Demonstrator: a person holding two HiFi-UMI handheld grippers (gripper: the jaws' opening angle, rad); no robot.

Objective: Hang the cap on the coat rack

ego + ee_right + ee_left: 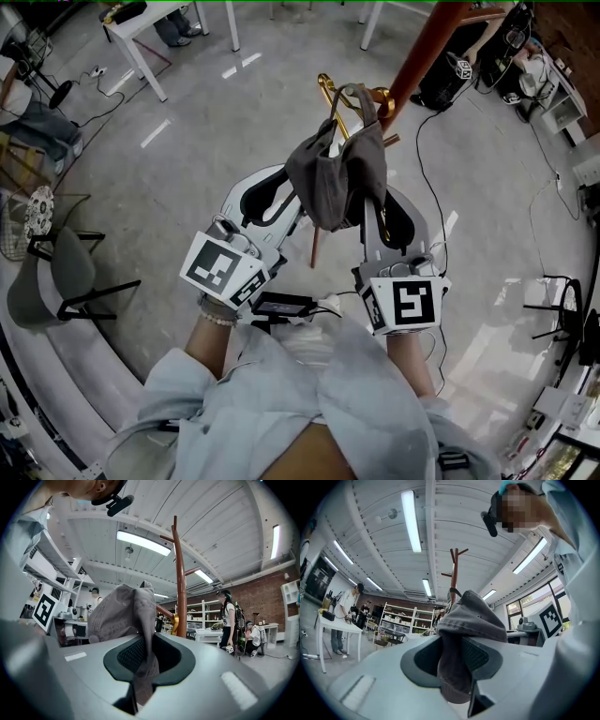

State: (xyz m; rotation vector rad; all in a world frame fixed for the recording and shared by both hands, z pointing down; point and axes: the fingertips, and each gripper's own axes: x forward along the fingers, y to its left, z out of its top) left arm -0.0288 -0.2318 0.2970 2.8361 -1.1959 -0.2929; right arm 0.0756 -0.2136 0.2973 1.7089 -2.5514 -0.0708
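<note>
A grey cap [337,178] hangs between my two grippers, just in front of the brown coat rack pole [427,52] with its gold hooks [328,94]. My left gripper [295,202] is shut on the cap's left edge; in the left gripper view the cap [464,634] fills the gap between the jaws. My right gripper [373,211] is shut on the cap's right edge, and the cloth [140,644] runs down between its jaws. The rack pole [180,588] rises close behind the cap in the right gripper view, and the rack's top [453,564] shows above the cap in the left gripper view.
A grey chair [66,277] stands at the left, a white table [141,28] at the top left. Cables [427,202] trail over the floor on the right near equipment [459,75]. People [229,620] stand by shelves in the background.
</note>
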